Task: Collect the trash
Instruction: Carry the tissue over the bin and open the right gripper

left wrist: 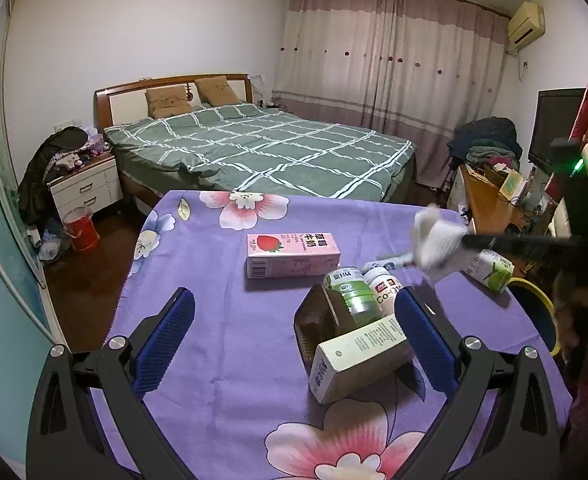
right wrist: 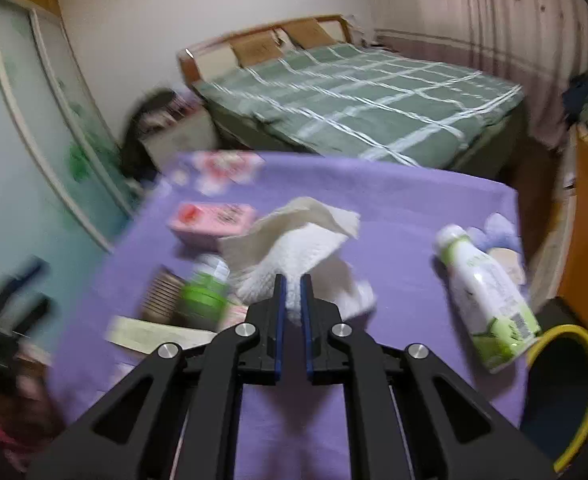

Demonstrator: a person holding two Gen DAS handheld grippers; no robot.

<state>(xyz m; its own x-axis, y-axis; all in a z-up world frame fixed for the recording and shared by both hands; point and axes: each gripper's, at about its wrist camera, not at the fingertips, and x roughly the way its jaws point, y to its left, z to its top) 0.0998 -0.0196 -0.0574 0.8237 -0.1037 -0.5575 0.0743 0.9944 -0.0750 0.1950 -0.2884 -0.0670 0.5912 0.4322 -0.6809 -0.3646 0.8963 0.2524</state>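
Observation:
My right gripper point(right wrist: 292, 280) is shut on a crumpled white tissue point(right wrist: 298, 236) and holds it above the purple floral tablecloth point(right wrist: 394, 208). In the left wrist view the tissue point(left wrist: 438, 240) hangs blurred at the right, held by the right gripper's black arm. My left gripper point(left wrist: 294, 304) is open and empty above the cloth. Just right of its middle lie a cream carton point(left wrist: 358, 356), a green-lidded jar point(left wrist: 352, 292), a white Co-Q10 bottle point(left wrist: 386, 284) and a brown comb-like item point(left wrist: 314, 320). A pink strawberry milk carton point(left wrist: 291, 254) lies further back. A white-green bottle point(right wrist: 486, 300) lies at the right.
A bin with a yellow rim point(right wrist: 574, 392) stands by the table's right edge. A bed with a green checked cover point(left wrist: 261, 148) is behind the table. A white nightstand point(left wrist: 85, 188), a red bucket point(left wrist: 79, 228) and a cluttered wooden desk point(left wrist: 490, 196) flank it.

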